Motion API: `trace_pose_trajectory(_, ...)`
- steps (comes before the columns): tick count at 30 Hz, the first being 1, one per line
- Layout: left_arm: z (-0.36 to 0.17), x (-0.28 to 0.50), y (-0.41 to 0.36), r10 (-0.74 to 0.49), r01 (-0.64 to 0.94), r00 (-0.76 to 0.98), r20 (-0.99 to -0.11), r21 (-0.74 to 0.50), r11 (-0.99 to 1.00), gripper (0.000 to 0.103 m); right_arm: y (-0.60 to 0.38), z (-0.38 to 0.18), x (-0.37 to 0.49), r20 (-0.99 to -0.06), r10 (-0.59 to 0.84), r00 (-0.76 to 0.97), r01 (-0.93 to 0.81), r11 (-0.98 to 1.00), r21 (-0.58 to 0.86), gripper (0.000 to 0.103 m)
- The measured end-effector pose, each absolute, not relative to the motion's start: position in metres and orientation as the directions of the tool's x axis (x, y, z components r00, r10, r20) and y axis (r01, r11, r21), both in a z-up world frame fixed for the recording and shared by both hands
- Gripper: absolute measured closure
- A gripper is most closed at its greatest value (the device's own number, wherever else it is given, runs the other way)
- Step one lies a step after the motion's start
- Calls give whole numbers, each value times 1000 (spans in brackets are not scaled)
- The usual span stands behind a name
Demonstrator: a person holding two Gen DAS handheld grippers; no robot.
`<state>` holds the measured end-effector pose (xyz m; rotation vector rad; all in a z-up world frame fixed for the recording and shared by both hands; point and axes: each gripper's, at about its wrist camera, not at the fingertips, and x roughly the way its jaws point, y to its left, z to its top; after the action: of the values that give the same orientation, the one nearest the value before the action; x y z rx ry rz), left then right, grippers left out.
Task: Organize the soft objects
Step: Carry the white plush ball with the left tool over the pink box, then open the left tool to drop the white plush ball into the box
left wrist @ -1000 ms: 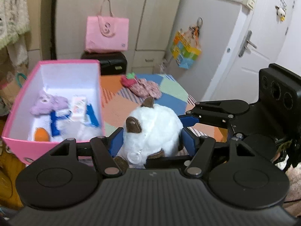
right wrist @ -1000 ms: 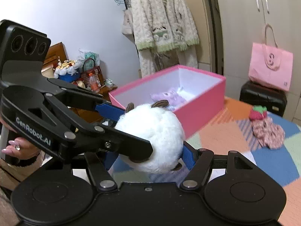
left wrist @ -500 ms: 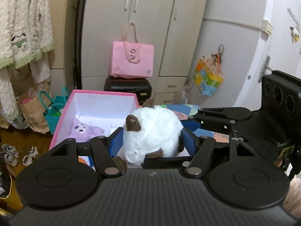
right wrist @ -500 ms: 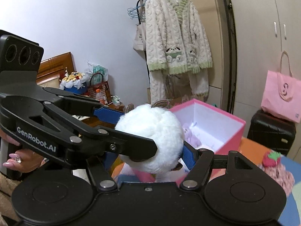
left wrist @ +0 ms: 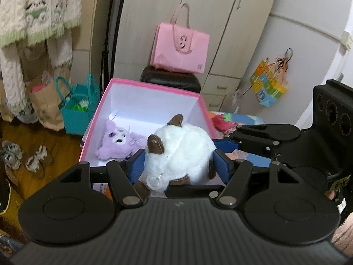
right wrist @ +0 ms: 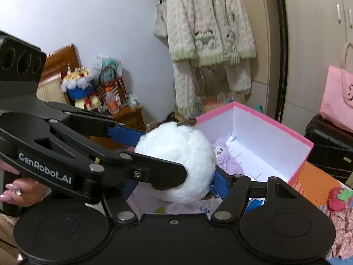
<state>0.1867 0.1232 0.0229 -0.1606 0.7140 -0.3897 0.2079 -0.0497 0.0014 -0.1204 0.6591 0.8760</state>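
Carried from above the patchwork cover a second ago, the white plush ball point(left wrist: 179, 152) now hangs over the near end of the pink box point(left wrist: 152, 85), with the box interior directly behind and below it. Both tools pinch it at once: the left gripper point(left wrist: 178, 165) presses its blue pads into the toy's two flanks, and the right gripper point(right wrist: 174, 180) squeezes it crosswise, its own pads sunk into the fur (the brown ears and feet poke out between the fingers). It is not yet released; I judge this the lowering-and-drop stage for this toy. Inside the box a purple plush point(left wrist: 119, 142) already lies against the left wall, and some printed packets show on the floor of the box in the right wrist view, so part of the sorting looks done. Still outside, on the patchwork cover point(right wrist: 313, 183) beside the box, are a red strawberry plush point(right wrist: 337, 198) and a pink floral fabric piece point(right wrist: 342, 227), which seem to be what remains. Farther off stand a pink tote bag point(left wrist: 179, 48) on a black case and a knitted cardigan point(right wrist: 207, 28) on its hanger.
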Motion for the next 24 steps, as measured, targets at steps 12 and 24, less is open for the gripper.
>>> trace_pose_trajectory(12, -15, 220, 139, -393, 250, 633, -666, -305, 919, 40, -17, -32, 242, -702, 577, 418, -752, 653, 89, 27)
trace_pose_trajectory(24, -3, 204, 130, -272, 236, 692, -669, -147, 961, 36, -22, -27, 232, -724, 520, 454, -744, 668, 13, 19)
